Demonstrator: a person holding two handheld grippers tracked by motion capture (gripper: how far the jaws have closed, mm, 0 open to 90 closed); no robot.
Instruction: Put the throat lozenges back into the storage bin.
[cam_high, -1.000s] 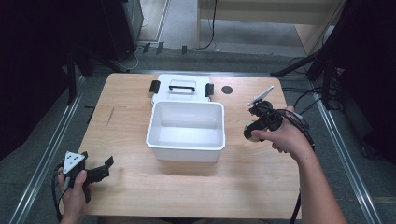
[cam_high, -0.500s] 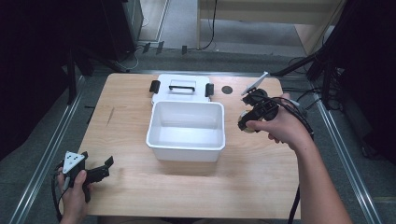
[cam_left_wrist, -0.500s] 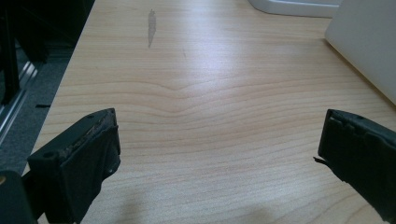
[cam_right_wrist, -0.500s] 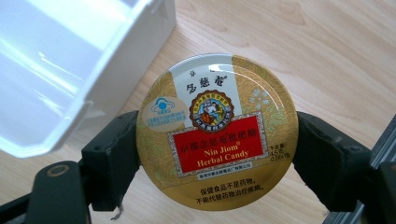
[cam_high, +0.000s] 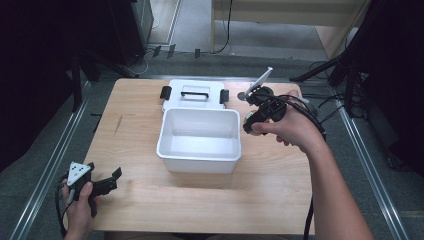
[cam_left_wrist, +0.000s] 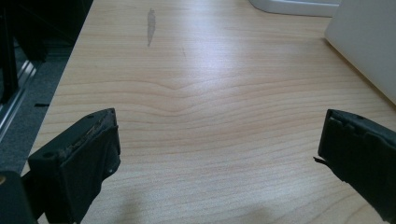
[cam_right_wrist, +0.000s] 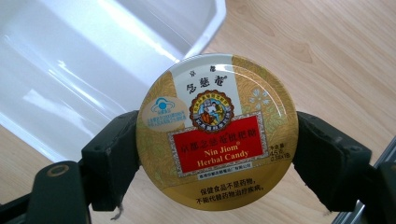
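A round gold tin (cam_right_wrist: 217, 130) with a red "Nin Jiom Herbal Candy" label is clamped by its rim between the black jaws of my right gripper (cam_right_wrist: 219, 147). In the high view that right gripper (cam_high: 251, 125) hangs in the air just beside the right wall of the open white bin (cam_high: 200, 159), and the tin (cam_high: 250, 130) shows as a pale spot under the hand. The bin's corner (cam_right_wrist: 93, 60) lies below and to the left of the tin. My left gripper (cam_high: 112, 180) rests near the table's front left corner, its jaws spread wide over bare wood (cam_left_wrist: 217, 154).
The bin's white lid (cam_high: 194, 95) with a black handle and side clips lies flat behind the bin. A small dark disc (cam_high: 241, 95) sits on the table right of the lid. Cables trail off the table's right edge.
My right gripper has risen and moved left toward the bin's right wall, carrying the tin. The left gripper has stayed where it was.
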